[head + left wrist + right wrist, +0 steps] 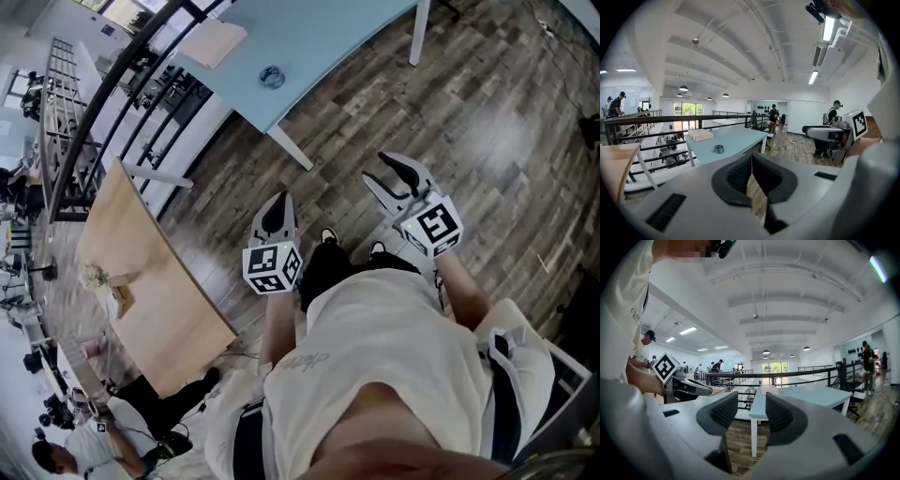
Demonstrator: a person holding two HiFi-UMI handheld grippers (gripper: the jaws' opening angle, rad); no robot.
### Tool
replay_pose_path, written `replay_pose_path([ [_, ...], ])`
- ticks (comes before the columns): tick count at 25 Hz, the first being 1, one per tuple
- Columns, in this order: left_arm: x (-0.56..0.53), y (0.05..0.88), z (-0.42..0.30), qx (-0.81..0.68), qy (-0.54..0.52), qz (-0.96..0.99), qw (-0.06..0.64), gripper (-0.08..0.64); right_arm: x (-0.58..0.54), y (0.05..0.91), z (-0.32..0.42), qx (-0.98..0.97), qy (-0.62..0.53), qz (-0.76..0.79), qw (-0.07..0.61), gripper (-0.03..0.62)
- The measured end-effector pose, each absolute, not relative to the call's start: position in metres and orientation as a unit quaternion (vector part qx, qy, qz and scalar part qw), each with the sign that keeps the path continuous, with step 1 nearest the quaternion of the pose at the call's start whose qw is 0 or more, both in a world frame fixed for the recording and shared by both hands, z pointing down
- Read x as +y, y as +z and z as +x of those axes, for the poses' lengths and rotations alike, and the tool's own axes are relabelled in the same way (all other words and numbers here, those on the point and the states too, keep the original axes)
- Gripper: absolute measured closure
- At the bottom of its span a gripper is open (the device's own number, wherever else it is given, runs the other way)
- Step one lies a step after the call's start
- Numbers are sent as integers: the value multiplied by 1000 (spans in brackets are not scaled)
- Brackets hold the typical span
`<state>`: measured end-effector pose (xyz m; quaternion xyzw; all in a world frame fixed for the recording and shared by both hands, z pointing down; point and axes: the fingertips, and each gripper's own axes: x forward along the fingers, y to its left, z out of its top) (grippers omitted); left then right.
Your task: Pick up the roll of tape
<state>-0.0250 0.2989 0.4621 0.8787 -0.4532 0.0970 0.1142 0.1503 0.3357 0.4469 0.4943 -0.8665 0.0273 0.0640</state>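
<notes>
The roll of tape (pixel 272 77) is a small blue ring lying flat on the light blue table (pixel 319 37), well ahead of both grippers. In the left gripper view the tape (pixel 718 149) sits near the table's front edge, beyond the jaws. My left gripper (pixel 279 202) (pixel 751 161) is shut, its pads meeting with nothing between them. My right gripper (pixel 377 167) (pixel 751 404) is open and empty, aimed at the blue table (pixel 806 394). Both grippers hang over the wooden floor in front of the person's legs. I cannot make out the tape in the right gripper view.
A flat cardboard box (pixel 214 42) (pixel 700 135) lies on the blue table behind the tape. A wooden table (pixel 150 281) stands at the left, along a black railing (pixel 112 94). Another person (pixel 75 450) stands at the lower left; other people stand farther off (pixel 774 115).
</notes>
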Motion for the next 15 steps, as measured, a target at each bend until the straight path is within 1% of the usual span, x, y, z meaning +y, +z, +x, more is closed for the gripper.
replay_pose_path([
  [8,256,477,-40,-449,96,880,119,540,290,467,136,-865,39,493,82,408],
  [15,170,474,-60,-455,71,879,124,540,217,453,115,-870,22,482,103,413],
])
